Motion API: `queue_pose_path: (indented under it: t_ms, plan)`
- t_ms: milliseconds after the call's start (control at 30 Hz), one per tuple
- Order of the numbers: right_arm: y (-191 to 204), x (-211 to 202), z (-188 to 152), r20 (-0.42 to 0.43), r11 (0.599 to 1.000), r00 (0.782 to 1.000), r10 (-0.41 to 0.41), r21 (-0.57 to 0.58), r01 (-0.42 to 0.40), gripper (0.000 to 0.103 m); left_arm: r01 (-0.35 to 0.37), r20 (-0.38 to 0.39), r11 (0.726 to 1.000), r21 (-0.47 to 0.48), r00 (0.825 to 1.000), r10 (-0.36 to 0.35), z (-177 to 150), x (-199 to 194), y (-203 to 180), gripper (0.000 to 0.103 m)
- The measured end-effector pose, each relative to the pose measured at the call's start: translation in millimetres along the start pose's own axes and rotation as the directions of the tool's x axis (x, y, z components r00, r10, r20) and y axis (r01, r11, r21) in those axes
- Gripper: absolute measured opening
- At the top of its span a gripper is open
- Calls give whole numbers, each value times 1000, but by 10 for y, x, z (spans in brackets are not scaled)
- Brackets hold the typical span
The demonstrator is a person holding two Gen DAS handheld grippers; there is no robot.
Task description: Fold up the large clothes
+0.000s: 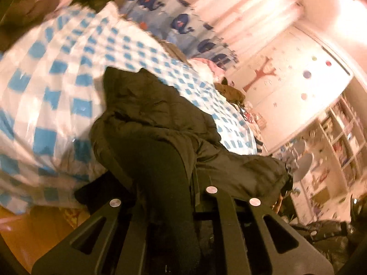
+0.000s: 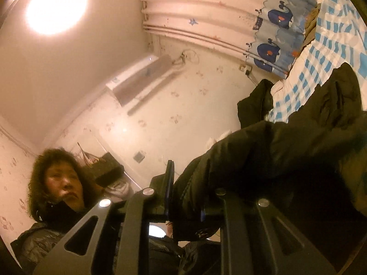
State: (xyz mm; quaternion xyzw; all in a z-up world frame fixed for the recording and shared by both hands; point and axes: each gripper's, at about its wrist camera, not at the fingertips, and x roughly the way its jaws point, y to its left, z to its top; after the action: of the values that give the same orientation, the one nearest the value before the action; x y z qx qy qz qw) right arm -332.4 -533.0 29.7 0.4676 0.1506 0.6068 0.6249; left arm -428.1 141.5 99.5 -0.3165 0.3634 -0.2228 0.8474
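**Dark padded coat lifted by both grippers over a checked bed**

Bedroom clutter filled both views under warm, yellowish light, and the pictures were blurred in places.

Nearest the left wrist camera, the left gripper (image 1: 174, 183) was clamped tight on a thick fold of the large black padded coat (image 1: 160, 114), the fabric bunched between its black fingers. From there the coat draped away across the blue-and-white checked bed cover (image 1: 57, 68), part of it resting on the bed.

Nearest the right wrist camera, the right gripper (image 2: 195, 197) was closed on another edge of the same coat (image 2: 298, 142), with cloth heaped over its right finger. This gripper was tilted upward, toward the wall and ceiling. Beside it a person (image 2: 57, 183) in a dark jacket was partly visible.

Farther off hung a curtain with a blue whale print (image 1: 181, 23), and beyond the bed stood a white wardrobe with coloured stickers (image 1: 286, 80) and white shelving full of small items (image 1: 339, 142). A white air conditioner (image 2: 137, 80) sat high on the wall.

The step appeared to be raising the coat to spread or double it. Doing it well would probably mean keeping both grips level, pulling the fabric taut between them, then laying it flat on the bed before folding, since bulky padding slips and bunches easily.
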Motion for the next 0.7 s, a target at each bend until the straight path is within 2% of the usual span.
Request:
queue_pose_path:
  t_ms: [100,200,300,400,567,700]
  plan:
    - [-42,-31,42,18,1000,1000,5,17,-5,19,25,4,997,-68,1000,-25,-18,43,207,5]
    - [-45,76,198,17,1000,1000,1,8,-1,19,59,35,995,-78,998,-56,155,99,243,5]
    - [-96,209,484,36,1000,999,-6,-7,7,19,87,72,993,-74,994,-81,498,182,193,5]
    - [-239,404,871,57,1000,998,-28,-9,29,19,107,101,991,-86,990,-98,982,374,188,5]
    - [-633,720,1571,105,994,989,-105,23,103,19,127,122,982,-136,986,-111,1732,825,295,5]
    - [-980,980,2123,131,982,974,-186,46,182,19,122,133,976,-179,986,-98,2383,1300,423,5]
